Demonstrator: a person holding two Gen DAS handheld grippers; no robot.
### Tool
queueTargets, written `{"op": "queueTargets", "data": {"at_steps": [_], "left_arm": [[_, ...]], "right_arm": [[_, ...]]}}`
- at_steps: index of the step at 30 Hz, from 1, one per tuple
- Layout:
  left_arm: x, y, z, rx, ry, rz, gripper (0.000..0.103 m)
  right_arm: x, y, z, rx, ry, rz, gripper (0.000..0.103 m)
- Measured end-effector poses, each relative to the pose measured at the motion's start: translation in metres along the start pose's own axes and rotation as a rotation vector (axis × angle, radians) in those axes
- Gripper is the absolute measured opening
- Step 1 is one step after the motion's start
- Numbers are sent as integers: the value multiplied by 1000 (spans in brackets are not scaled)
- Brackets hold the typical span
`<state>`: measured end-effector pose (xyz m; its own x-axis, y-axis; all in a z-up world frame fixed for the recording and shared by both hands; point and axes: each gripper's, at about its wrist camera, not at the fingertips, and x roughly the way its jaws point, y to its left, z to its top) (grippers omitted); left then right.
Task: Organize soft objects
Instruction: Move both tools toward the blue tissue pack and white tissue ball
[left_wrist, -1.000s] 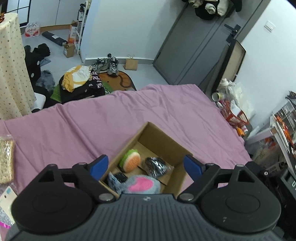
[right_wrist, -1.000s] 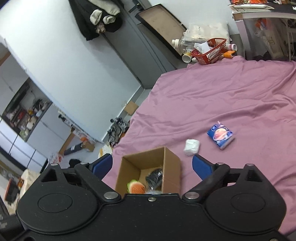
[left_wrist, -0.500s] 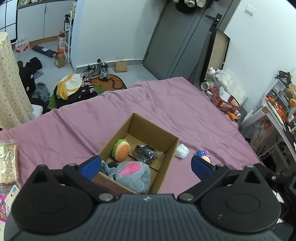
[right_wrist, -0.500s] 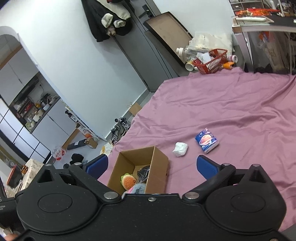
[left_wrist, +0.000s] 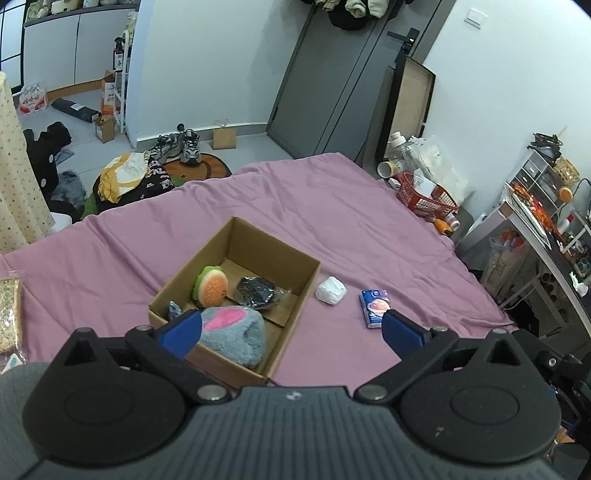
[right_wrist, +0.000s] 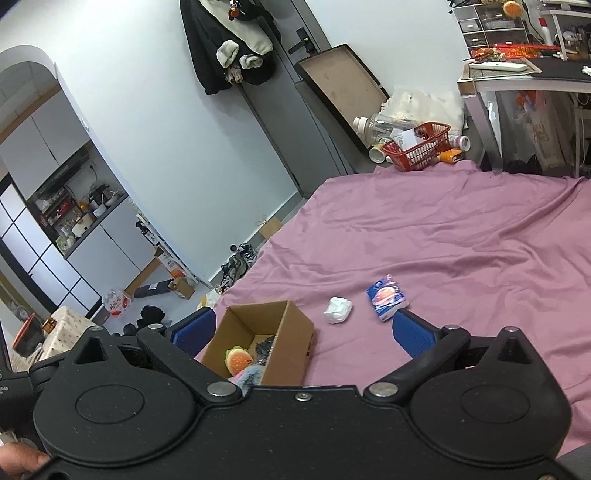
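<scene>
left wrist view: our left gripper (left_wrist: 291, 330) jaws wide, empty; cardboard box (left_wrist: 295, 260) mid-frame just above; white wad (left_wrist: 330, 290), blue packet (left_wrist: 373, 303) right of it.

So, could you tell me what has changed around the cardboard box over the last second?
Both grippers pulled back and up from the cardboard box, so the white bundle and blue packet now show in the left view. The left gripper and right gripper have just been opening, nothing between their jaws. The burger toy, grey plush and black packet stayed inside.
</scene>
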<state>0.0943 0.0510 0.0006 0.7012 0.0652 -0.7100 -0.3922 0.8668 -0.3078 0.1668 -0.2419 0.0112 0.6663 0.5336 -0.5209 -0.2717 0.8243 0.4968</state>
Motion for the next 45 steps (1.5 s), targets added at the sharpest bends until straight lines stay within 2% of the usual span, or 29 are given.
{"op": "queueTargets", "data": {"at_steps": [13, 19, 21, 24, 28, 34, 39, 45], "left_arm": [[9, -34, -13, 53, -6, 30, 103], [20, -52, -21, 76, -5, 45, 103], [27, -60, -24, 89, 18, 76, 103], [33, -65, -28, 97, 36, 84, 103], [38, -72, -27, 109, 14, 99, 103], [50, -78, -9, 93, -4, 112, 102], [60, -84, 3, 52, -31, 128, 102], [77, -92, 9, 33, -28, 119, 100]], "right_arm": [[-1, -42, 2, 9, 14, -7, 103], [4, -59, 16, -30, 11, 31, 103], [12, -65, 25, -41, 16, 28, 103], [28, -69, 40, -65, 35, 4, 103], [47, -76, 56, -61, 46, 17, 103], [74, -83, 70, -64, 81, 52, 103], [97, -92, 76, -41, 108, 76, 103], [119, -111, 58, 2, 130, 72, 103]]}}
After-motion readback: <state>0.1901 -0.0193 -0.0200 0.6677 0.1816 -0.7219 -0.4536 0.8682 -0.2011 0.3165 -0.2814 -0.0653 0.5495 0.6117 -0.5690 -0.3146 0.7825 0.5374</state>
